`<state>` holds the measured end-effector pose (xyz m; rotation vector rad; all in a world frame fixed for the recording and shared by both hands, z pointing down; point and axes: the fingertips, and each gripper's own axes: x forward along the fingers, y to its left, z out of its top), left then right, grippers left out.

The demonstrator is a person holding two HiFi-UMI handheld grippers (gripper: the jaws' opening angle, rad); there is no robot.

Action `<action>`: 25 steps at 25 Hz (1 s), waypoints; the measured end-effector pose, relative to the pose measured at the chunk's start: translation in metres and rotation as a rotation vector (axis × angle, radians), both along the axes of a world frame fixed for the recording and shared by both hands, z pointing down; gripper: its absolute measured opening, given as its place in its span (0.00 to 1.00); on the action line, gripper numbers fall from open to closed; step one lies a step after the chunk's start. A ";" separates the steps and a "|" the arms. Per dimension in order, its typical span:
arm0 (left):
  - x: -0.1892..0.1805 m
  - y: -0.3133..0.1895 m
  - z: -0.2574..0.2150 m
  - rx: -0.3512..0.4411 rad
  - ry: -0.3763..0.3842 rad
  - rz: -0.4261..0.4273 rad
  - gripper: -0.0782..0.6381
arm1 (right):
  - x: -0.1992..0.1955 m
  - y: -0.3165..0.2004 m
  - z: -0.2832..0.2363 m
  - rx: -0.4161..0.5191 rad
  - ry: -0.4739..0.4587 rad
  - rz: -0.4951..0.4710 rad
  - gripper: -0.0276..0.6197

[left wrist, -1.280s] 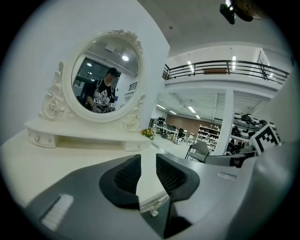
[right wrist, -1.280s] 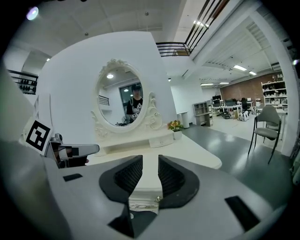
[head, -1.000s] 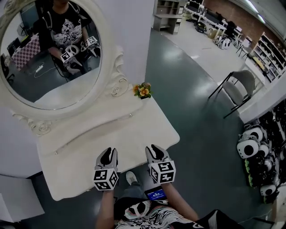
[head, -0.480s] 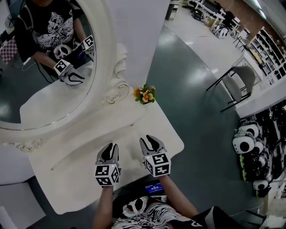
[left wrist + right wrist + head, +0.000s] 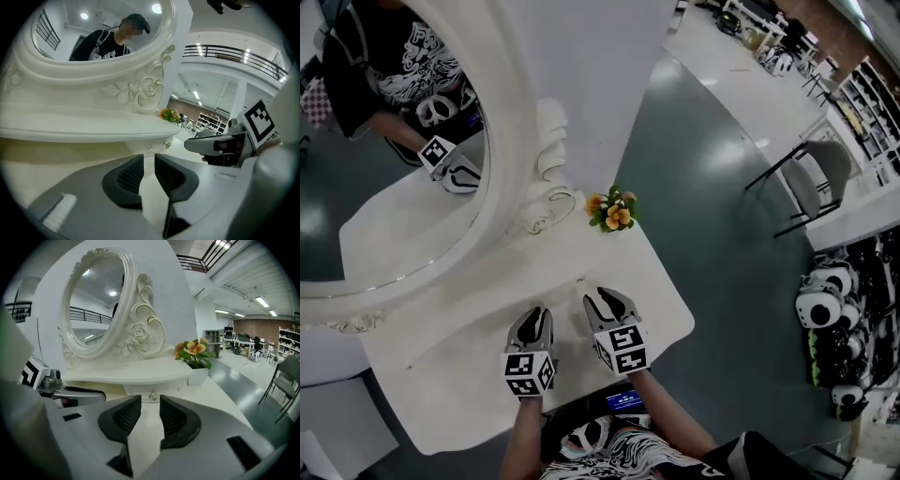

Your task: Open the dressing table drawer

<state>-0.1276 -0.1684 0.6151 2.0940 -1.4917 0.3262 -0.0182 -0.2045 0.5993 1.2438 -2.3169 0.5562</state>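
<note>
1. The small white wooden drawer [image 5: 166, 391] appears shut under the mirror shelf, its round metal knob [image 5: 153, 395] just ahead of the right gripper [image 5: 150, 403].
2. The right fingers have just been opening and are empty; centre them on the knob before closing.
3. The left gripper [image 5: 149, 159] has its fingers slightly apart and empty; keep it clear.

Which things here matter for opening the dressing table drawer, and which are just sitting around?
For the job: small drawer, its knob, right gripper (jaws have just been opening, nothing between them).
Just there: mirror, potted flowers, chair.
</note>
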 end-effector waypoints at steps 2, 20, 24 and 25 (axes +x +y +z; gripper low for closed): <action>0.000 -0.005 0.005 -0.005 -0.006 -0.009 0.21 | -0.003 -0.006 0.006 -0.004 0.004 -0.015 0.24; -0.006 -0.024 0.021 -0.051 -0.014 -0.068 0.18 | -0.027 -0.044 0.036 -0.009 0.041 -0.092 0.21; -0.005 -0.025 0.021 -0.050 -0.015 -0.063 0.18 | -0.027 -0.045 0.039 -0.009 0.050 -0.096 0.20; -0.005 -0.025 0.020 -0.048 -0.014 -0.063 0.18 | -0.027 -0.044 0.039 -0.008 0.051 -0.096 0.19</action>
